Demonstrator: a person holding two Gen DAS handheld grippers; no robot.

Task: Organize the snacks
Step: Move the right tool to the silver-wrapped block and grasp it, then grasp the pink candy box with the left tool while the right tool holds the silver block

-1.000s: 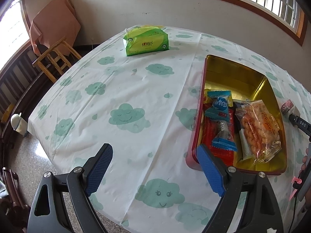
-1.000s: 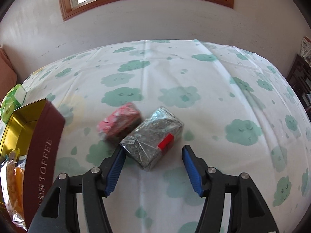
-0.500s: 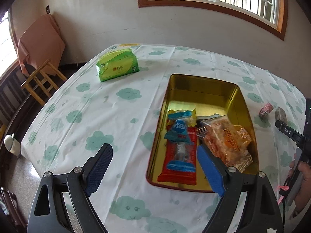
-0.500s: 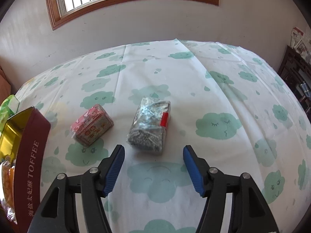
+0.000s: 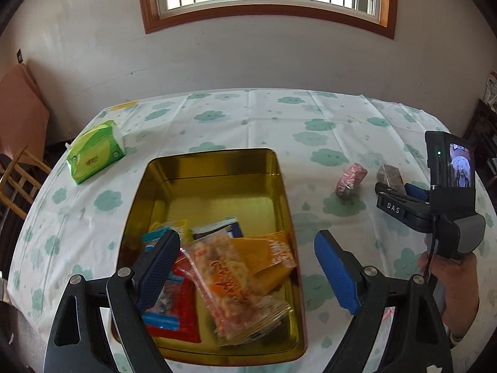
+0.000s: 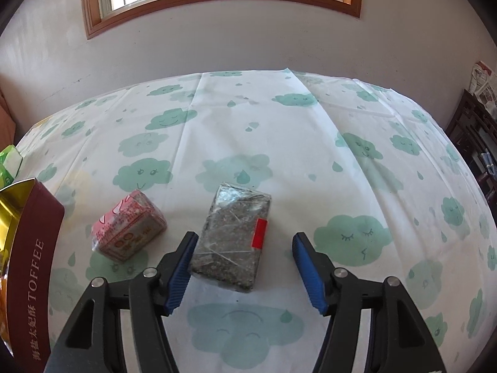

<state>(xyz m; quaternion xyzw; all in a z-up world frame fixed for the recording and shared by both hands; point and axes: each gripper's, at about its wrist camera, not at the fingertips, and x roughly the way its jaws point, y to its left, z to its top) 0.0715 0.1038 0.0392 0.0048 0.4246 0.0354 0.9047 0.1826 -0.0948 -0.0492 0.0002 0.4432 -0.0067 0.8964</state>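
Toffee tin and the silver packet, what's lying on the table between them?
The pink packet lies between the tin and the silver packet, clearest in the right wrist view.

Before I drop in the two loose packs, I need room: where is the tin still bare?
The gold tin is bare in its far half, toward the window. Its near half is crowded: the orange snack bag overlaps the red packet and others there.

Glossy gold metal toffee tin (image 5: pixel 217 186); crinkly clear plastic snack bag (image 5: pixel 236 289); shiny film-wrapped dark block (image 6: pixel 233 236); smooth tablecloth (image 6: pixel 279 143) creased.
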